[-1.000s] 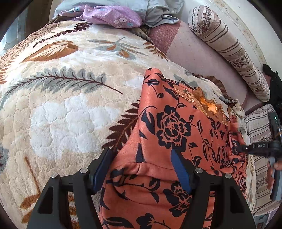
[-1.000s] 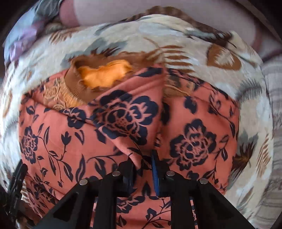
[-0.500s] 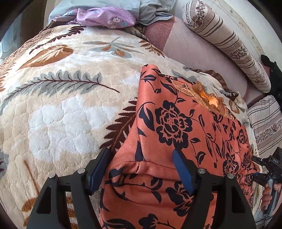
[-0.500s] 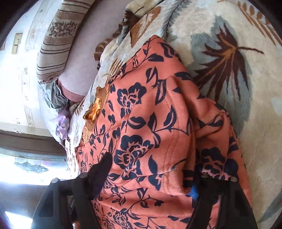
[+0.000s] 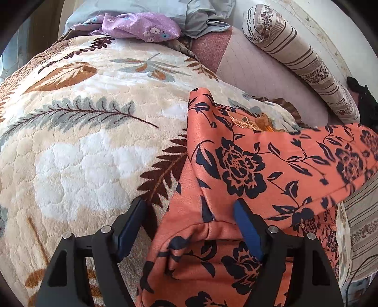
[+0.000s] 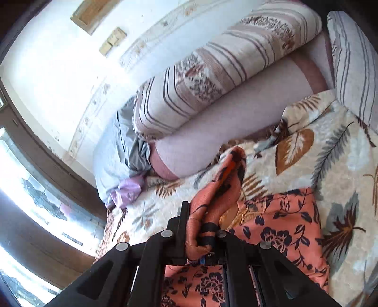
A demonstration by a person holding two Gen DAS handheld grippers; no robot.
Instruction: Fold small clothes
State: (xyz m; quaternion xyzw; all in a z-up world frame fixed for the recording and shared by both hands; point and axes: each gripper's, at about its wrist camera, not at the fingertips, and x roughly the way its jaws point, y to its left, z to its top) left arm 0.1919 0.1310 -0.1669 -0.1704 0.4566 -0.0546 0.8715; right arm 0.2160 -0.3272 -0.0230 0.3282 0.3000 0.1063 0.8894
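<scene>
An orange garment with dark blue flowers (image 5: 241,165) lies on a leaf-patterned blanket (image 5: 82,141). My left gripper (image 5: 189,205) rests low over the garment's near left corner. Its jaws are opening, with the garment's edge between them; the left pad sits on the blanket and does not press the cloth. My right gripper (image 6: 200,222) is shut on a bunched fold of the garment (image 6: 212,200) and holds it up off the bed. The lifted side hangs as a flap (image 5: 330,151) across the right of the left wrist view. The garment's collar (image 5: 250,120) peeks out behind the flap.
A striped bolster pillow (image 5: 307,61) lies along the wall at the back right. A purple flowered cloth (image 5: 141,26) and a grey cloth (image 5: 200,14) are heaped at the bed's far end. A window (image 6: 23,189) is on the left in the right wrist view.
The right gripper opened, then closed on the garment's side and rose, lifting that side into a flap. The left gripper stayed put and its jaws widened a little.
</scene>
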